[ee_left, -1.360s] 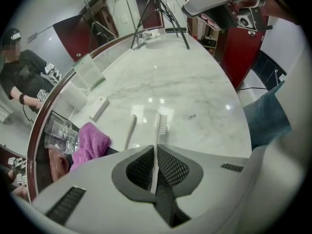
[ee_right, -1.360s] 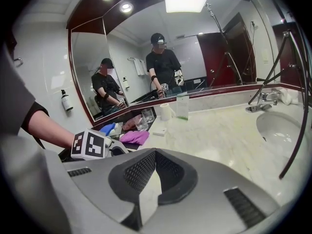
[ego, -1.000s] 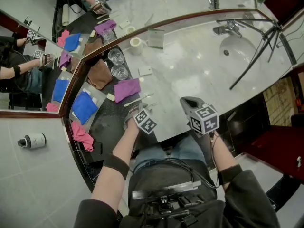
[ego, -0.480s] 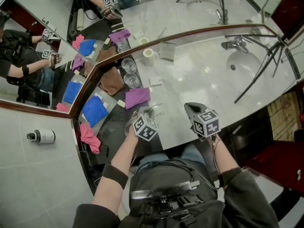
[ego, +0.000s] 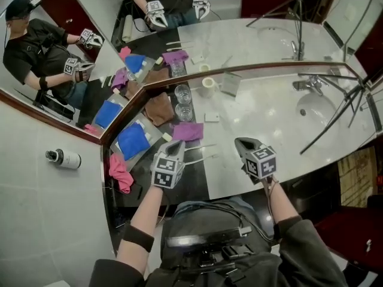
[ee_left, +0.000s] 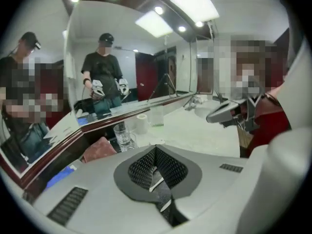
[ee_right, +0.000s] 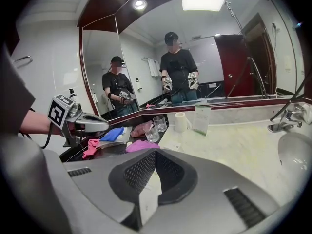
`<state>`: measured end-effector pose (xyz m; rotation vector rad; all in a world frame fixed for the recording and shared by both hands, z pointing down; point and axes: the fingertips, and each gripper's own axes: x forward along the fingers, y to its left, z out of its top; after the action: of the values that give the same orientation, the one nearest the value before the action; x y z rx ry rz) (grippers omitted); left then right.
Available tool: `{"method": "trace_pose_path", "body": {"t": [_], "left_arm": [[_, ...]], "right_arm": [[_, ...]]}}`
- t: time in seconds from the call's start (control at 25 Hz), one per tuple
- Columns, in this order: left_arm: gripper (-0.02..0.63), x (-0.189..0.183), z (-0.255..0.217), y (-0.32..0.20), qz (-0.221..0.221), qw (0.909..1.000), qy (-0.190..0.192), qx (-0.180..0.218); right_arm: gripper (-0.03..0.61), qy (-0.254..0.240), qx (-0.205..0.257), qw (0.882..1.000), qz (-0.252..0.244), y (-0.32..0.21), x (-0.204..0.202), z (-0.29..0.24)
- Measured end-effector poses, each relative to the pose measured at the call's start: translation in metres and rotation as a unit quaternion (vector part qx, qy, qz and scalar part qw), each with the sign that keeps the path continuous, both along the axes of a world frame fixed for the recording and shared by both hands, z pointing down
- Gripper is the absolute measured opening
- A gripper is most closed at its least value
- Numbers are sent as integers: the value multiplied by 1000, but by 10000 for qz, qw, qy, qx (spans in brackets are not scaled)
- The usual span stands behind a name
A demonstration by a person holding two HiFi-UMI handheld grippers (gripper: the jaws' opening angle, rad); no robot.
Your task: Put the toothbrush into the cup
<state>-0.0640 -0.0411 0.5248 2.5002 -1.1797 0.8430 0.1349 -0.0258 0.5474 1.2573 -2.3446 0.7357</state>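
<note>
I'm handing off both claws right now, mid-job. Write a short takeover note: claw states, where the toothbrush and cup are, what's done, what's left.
Left claw: its jaws have just been closing and are now shut on the toothbrush. The thin white handle shows between the pads, and the claw is above the counter.
Right claw: shut, empty, above the counter.
White cup and two glasses stand by the mirror.
Done: toothbrush gripped.
Left: carry it to the cup, lower it in, release.

Head view looks steeply down — both gripper views face the shared mirror [ego: 263, 46].
</note>
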Motion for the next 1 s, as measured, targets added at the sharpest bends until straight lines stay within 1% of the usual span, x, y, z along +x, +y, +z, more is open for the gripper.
{"method": "trace_pose_path", "body": {"t": [0.12, 0.24, 0.32, 0.44, 0.52, 0.6, 0.8, 1.0], "left_arm": [[2, -31, -13, -3, -433, 9981, 418, 149], [2, -54, -27, -1, -795, 9920, 970, 167], [2, -69, -33, 1, -964, 9880, 1177, 250], [2, -92, -38, 5, -1247, 9822, 1374, 303], [2, -104, -39, 7, -1400, 9788, 1463, 305], [2, -111, -41, 7, -1457, 9774, 1499, 314], [1, -116, -42, 5, -1330, 9816, 1306, 406], [2, -118, -42, 4, -1355, 9803, 1369, 433]], "right_arm": [[20, 5, 47, 10000, -62, -4, -5, -5], [21, -17, 60, 9999, -107, -4, -10, -7], [21, -35, 69, 9999, -127, -4, -13, -8], [21, -68, 77, 9999, -138, -3, -17, -7], [20, -69, 63, 9999, -133, -2, -18, -6], [21, -59, 41, 9999, -123, -2, -18, -4], [21, -55, 17, 9999, -117, -5, -26, -5], [21, 3, 20, 9997, -246, -9, -37, 2]]}}
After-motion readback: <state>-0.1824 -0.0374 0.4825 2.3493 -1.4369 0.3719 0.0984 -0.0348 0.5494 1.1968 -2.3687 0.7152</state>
